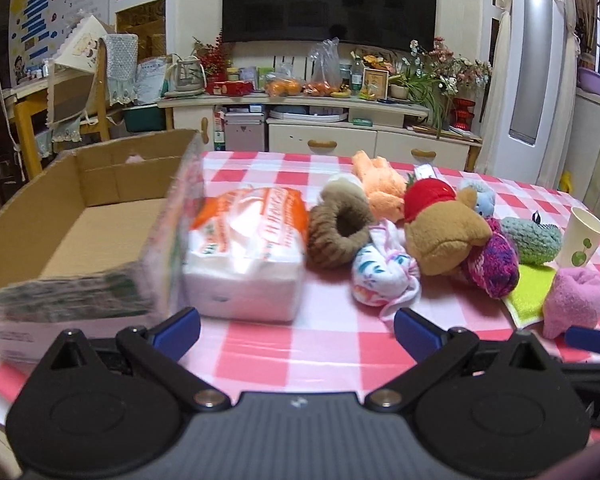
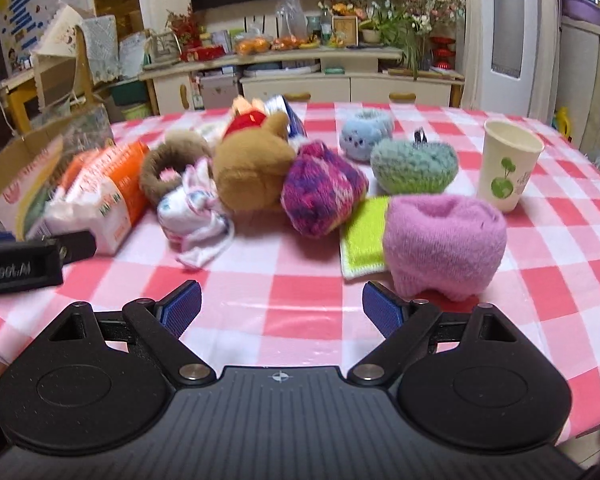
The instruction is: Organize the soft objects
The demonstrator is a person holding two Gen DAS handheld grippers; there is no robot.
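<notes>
Facing fuzzy pink knit roll (image 2: pixel 444 244)

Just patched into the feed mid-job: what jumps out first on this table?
A jumble of soft things fills the middle of the pink checked tablecloth: a brown plush bear, a purple knit ball against it, and a rolled pink sock nearest the right tool. At the left, an open cardboard box stands beside a tissue pack. Both tools, left included, are open and hold nothing.
</notes>
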